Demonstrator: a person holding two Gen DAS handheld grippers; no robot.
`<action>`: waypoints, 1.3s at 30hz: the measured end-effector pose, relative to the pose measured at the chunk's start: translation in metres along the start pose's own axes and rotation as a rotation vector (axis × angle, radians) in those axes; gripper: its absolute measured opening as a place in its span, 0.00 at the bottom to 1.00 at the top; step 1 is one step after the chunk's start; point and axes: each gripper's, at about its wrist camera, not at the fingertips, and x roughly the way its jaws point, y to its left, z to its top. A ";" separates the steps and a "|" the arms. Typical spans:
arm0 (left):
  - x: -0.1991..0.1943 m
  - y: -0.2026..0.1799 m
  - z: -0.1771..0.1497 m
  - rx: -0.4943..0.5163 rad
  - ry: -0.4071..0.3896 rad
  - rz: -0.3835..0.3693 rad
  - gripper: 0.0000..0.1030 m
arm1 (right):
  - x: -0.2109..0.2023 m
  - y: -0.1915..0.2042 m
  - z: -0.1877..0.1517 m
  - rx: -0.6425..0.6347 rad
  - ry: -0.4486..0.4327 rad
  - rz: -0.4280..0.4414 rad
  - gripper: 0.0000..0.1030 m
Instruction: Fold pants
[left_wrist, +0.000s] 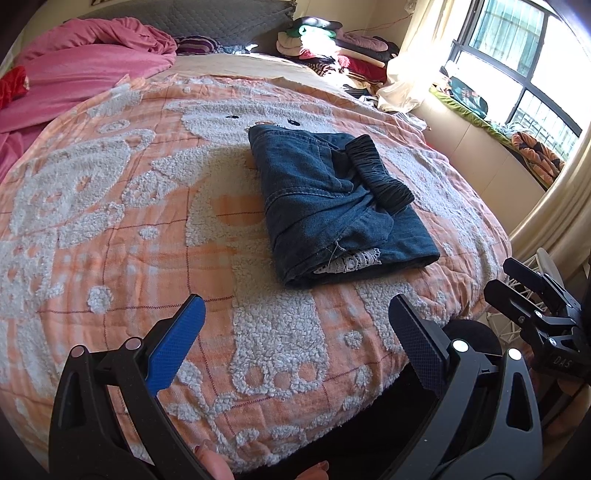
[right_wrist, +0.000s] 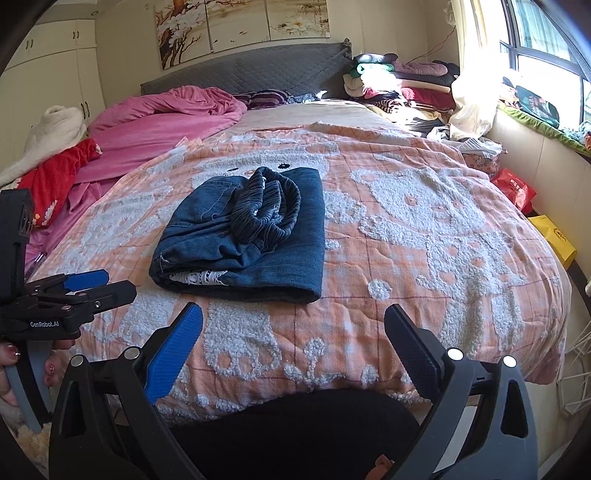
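The dark blue denim pants (left_wrist: 332, 206) lie folded in a compact bundle on the orange and white blanket (left_wrist: 110, 221), black elastic waistband (left_wrist: 380, 173) on top and white lace showing at the near edge. They also show in the right wrist view (right_wrist: 251, 236). My left gripper (left_wrist: 295, 317) is open and empty, held back over the bed's near edge, apart from the pants. My right gripper (right_wrist: 293, 328) is open and empty, also short of the pants. Each gripper shows in the other's view: the right one (left_wrist: 524, 291) and the left one (right_wrist: 99, 284).
A pink duvet (right_wrist: 166, 114) and red cloth (right_wrist: 55, 177) lie at the bed's left. Piled clothes (right_wrist: 399, 81) sit by the grey headboard (right_wrist: 251, 70). A red bag (right_wrist: 515, 186) and a yellow bag (right_wrist: 554, 236) lie right of the bed, under the window sill (left_wrist: 480, 122).
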 end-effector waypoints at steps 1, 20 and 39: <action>0.000 0.000 0.000 0.001 0.001 0.000 0.91 | 0.000 0.000 0.000 0.000 0.001 -0.001 0.95; -0.005 -0.001 0.002 0.003 -0.009 0.014 0.91 | 0.004 0.002 -0.003 -0.008 0.013 0.004 0.95; -0.006 -0.002 0.003 0.005 -0.012 0.028 0.91 | 0.005 0.003 -0.003 -0.010 0.022 -0.005 0.95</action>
